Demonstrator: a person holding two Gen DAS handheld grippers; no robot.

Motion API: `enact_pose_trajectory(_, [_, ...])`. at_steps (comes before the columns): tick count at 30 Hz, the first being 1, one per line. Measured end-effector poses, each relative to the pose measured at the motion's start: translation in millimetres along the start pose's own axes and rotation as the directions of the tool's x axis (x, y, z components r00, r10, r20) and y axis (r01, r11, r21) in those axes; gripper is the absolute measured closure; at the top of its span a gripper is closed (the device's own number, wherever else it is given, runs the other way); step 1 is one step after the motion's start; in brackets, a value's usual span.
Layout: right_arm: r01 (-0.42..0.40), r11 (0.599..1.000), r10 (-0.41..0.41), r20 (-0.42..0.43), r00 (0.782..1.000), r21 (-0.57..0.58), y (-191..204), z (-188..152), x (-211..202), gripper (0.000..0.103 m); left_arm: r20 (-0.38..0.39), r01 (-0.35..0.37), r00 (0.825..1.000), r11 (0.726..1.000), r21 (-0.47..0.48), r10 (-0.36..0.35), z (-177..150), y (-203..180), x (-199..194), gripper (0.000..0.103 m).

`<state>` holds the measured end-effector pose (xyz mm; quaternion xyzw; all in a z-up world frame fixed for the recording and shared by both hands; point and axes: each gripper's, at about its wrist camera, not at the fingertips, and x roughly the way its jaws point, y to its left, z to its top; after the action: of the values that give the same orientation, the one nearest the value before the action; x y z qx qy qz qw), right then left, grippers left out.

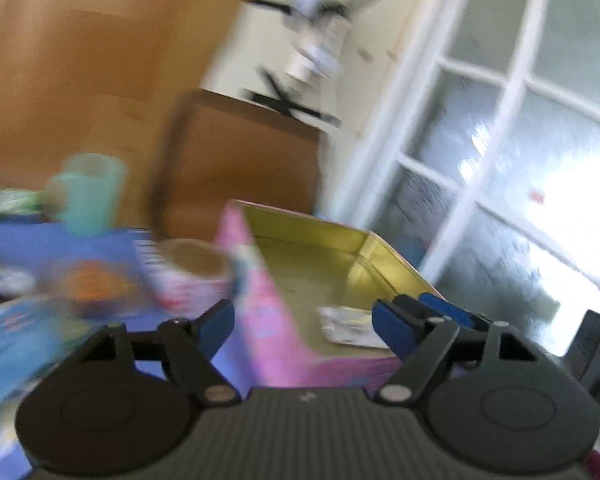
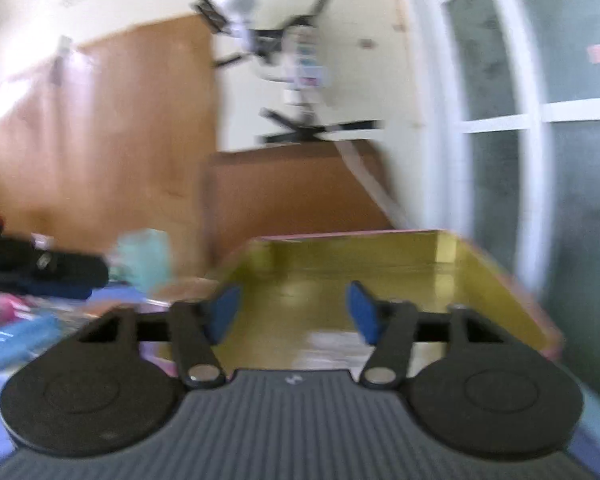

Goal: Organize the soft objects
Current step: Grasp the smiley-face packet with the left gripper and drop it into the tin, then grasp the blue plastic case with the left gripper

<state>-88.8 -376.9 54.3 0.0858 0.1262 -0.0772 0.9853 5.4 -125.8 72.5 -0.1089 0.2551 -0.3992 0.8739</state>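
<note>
Item: gold-lined tin (image 2: pixel 496 276), open, pink outside. Inside it, near its front wall: one flat pale packet (image 1: pixel 350 326). Left gripper (image 1: pixel 304 320) spread, empty, above the tin's front edge. Right gripper (image 2: pixel 292 312) partly spread, empty, over the tin's floor. Advice: slow down, fetch the next soft piece left of the tin, pinch mid-body.

Packet (image 1: pixel 350 326) in tin (image 1: pixel 312 236), cup (image 1: pixel 90 194) left.

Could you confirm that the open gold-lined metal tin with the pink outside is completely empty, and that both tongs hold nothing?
Not quite: the gold-lined metal tin is not empty. The left wrist view shows a flat whitish packet on its floor. The left tongs and right tongs do hold nothing.
</note>
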Motion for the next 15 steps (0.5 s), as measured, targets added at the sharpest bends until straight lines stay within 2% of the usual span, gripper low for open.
enact_pose_trajectory(1, [-0.082, 0.997, 0.082, -0.011, 0.997, 0.012, 11.6, 1.6, 3.2, 0.058, 0.025, -0.041, 0.999, 0.999, -0.029, 0.042, -5.1, 16.4, -21.7, 0.025])
enact_pose_trajectory(2, [-0.18, 0.983, 0.181, -0.037, 0.983, 0.018, 27.8, 2.7, 9.8, 0.059, 0.05, -0.091, 0.994, 0.994, -0.053, 0.094, -10.7, 31.6, -43.0, 0.025])
enact_pose_trajectory(3, [-0.26, 0.965, 0.261, -0.07, 0.963, 0.021, 45.6, 2.2, 16.9, 0.059, 0.068, -0.148, 0.986, 0.986, -0.076, 0.153, -15.1, 43.4, -58.3, 0.025])
enact_pose_trajectory(5, [-0.38, 0.924, 0.381, -0.138, 0.914, 0.034, 81.3, 0.0, 37.7, 0.059, 0.085, -0.276, 0.953, 0.948, -0.159, 0.291, -23.7, 73.3, -87.8, 0.024])
enact_pose_trajectory(7, [-0.463, 0.884, 0.465, -0.209, 0.86, 0.061, 120.9, -5.8, 64.6, 0.059, 0.074, -0.325, 0.932, 0.91, -0.256, 0.354, -30.1, 103.5, -107.0, 0.024])
enact_pose_trajectory(8, [-0.485, 0.872, 0.487, -0.233, 0.842, 0.072, 138.2, -7.8, 77.5, 0.059, 0.058, -0.335, 0.927, 0.888, -0.315, 0.37, -34.6, 120.5, -114.1, 0.025])
enact_pose_trajectory(10, [-0.489, 0.869, 0.491, -0.27, 0.828, 0.08, 167.9, -12.6, 101.1, 0.059, 0.03, -0.339, 0.924, 0.85, -0.403, 0.382, -40.4, 146.9, -115.3, 0.025])
enact_pose_trajectory(12, [-0.487, 0.867, 0.493, -0.307, 0.814, 0.101, 187.1, -15.2, 129.2, 0.059, 0.002, -0.342, 0.924, 0.83, -0.441, 0.382, -43.5, 160.3, -106.1, 0.025])
enact_pose_trajectory(14, [-0.488, 0.865, 0.496, -0.36, 0.791, 0.118, 207.9, -24.2, 144.5, 0.059, -0.037, -0.307, 0.944, 0.831, -0.464, 0.328, -46.5, 171.9, -88.3, 0.038])
enact_pose_trajectory(15, [-0.483, 0.867, 0.489, -0.401, 0.775, 0.123, 213.5, -29.3, 153.5, 0.058, -0.064, -0.306, 0.947, 0.824, -0.477, 0.315, -49.3, 175.3, -80.2, 0.039])
